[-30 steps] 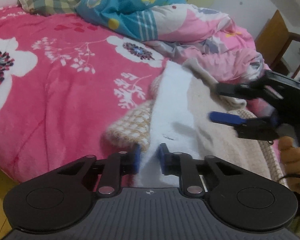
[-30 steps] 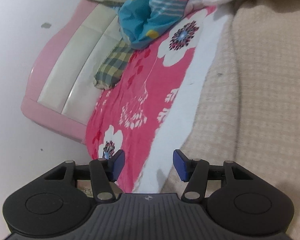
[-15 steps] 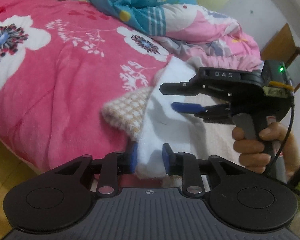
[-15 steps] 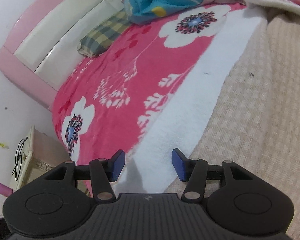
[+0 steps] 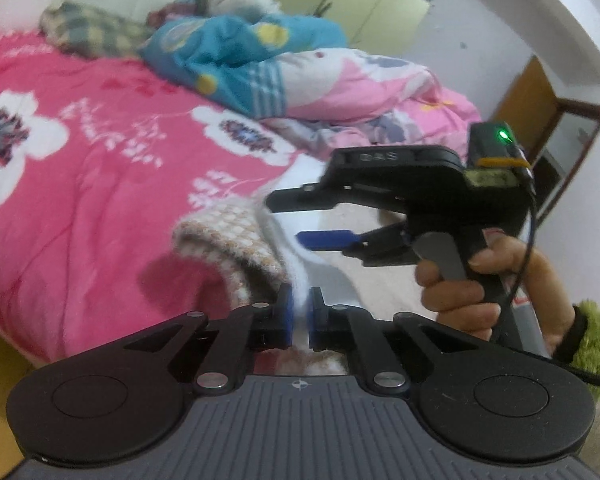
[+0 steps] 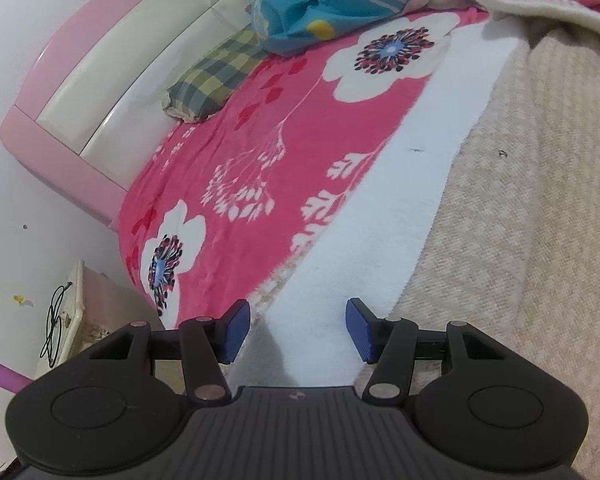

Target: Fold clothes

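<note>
Over the near edge of the pink floral bed [image 5: 100, 208], the left gripper [image 5: 298, 318] points forward, its blue pads nearly closed on the white edge of a beige knit garment [image 6: 520, 216] and lifting that fold. To its right, a hand [image 5: 488, 280] holds the right gripper [image 6: 298, 330] sideways above the garment; its fingers are spread wide, gripping nothing, over the white band [image 6: 412, 184]. Most of the garment lies flat on the bed.

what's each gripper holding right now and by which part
The left gripper pinches the beige garment by its white fleece edge. The right gripper is open, holding nothing.
</note>
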